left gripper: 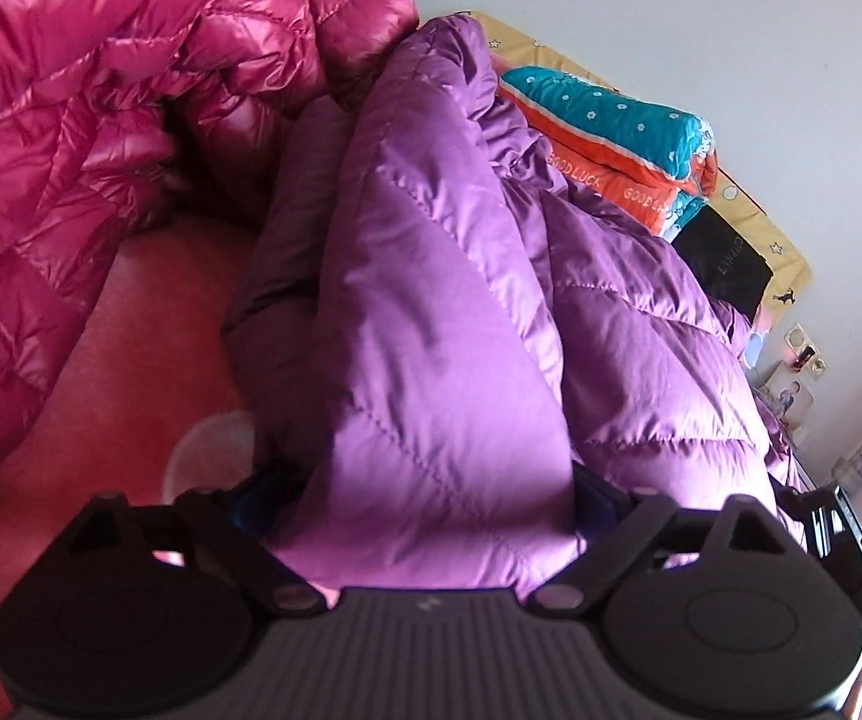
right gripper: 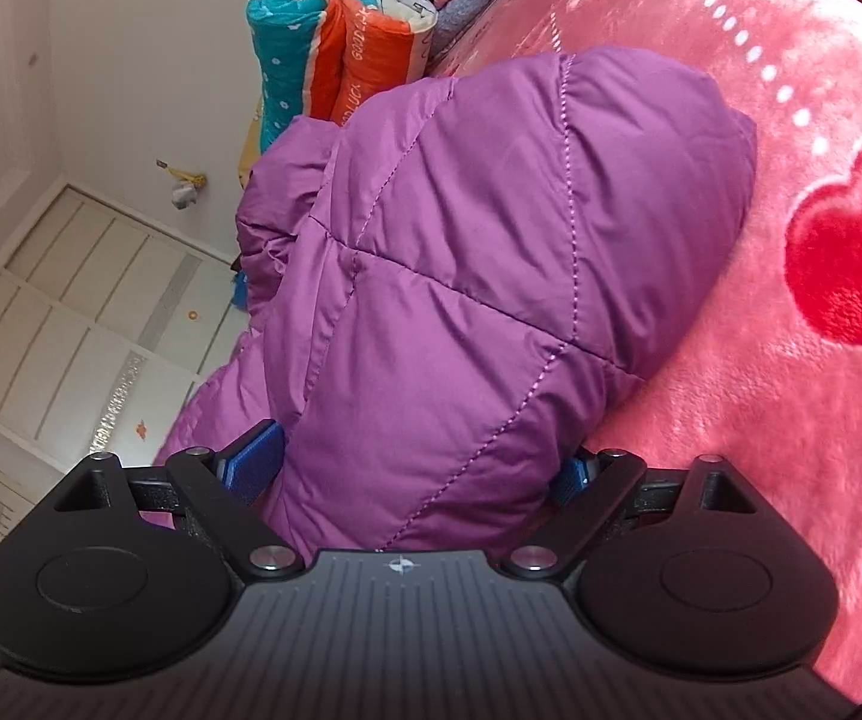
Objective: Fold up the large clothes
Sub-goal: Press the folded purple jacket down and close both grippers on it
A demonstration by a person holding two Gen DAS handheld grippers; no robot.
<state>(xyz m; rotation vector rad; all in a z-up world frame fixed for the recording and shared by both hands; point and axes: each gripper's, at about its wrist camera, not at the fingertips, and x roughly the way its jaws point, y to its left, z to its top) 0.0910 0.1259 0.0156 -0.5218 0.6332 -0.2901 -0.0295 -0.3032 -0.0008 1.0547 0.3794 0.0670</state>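
Purple down jacket [left gripper: 431, 312] bunched on pink bedspread [right gripper: 760, 420]. Left gripper [left gripper: 425, 498] spread wide around jacket fold, grip unclear. Right gripper [right gripper: 425, 468] wide, pads against jacket bulk.

A home bedroom: a bed spread with a pink plush blanket [right gripper: 730, 420] bearing red hearts, a folded teal-and-orange quilt [right gripper: 335, 42] stacked at its far end, white panelled wardrobe doors [right gripper: 89, 300] and plain white walls.
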